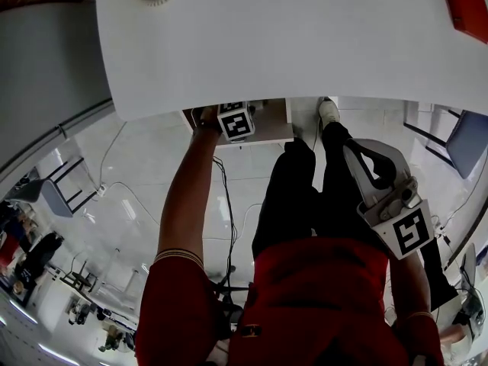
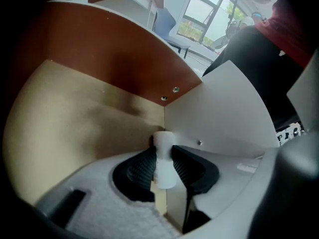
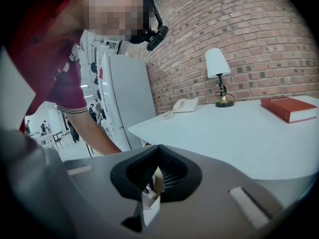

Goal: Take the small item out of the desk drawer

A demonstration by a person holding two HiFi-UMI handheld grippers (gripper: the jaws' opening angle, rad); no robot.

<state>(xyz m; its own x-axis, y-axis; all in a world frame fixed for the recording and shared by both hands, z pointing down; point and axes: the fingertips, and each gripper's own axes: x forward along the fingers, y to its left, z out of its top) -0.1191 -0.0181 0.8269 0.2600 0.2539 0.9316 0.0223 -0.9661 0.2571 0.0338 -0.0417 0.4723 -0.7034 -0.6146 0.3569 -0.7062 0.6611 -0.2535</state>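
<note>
Progress: drawer [image 2: 75, 118] open, item not yet out | your left gripper [image 2: 163, 156] clamps the small white item [image 2: 164, 176], lower centre, in the drawer corner | your right gripper [image 3: 156, 176]: jaws together, idle | left to do: lift it out.

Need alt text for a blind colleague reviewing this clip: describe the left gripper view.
The left gripper holds a small white item between its two black jaws, near the inside corner of a desk drawer. The drawer has a tan floor, a reddish-brown wall and a white side panel; a bright window shows beyond.
</note>
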